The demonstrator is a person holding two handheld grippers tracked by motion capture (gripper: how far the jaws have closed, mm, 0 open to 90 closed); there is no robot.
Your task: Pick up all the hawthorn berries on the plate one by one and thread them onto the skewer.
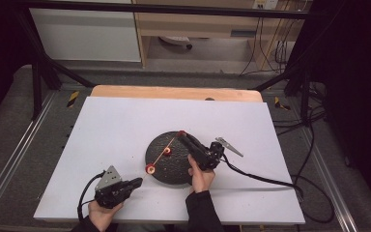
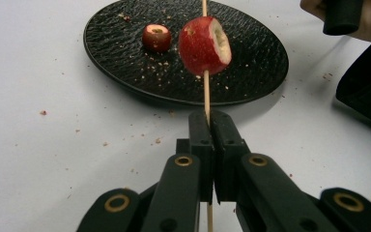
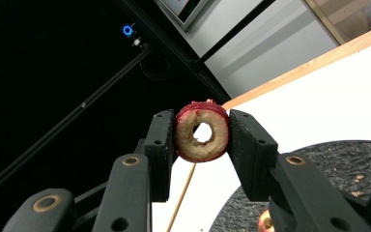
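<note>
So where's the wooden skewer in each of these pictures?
High view: the wooden skewer slants across the black plate, from the left tool up toward the right tool.
Left gripper view: centre, upright, shut in the jaws, through a red fruit piece.
Right gripper view: bottom centre, below the held fruit ring.
Shared landmark: the black plate.

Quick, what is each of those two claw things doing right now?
Left gripper: fingers closed on the wooden skewer.
Right gripper: fingers closed on a cored red fruit ring.
</note>
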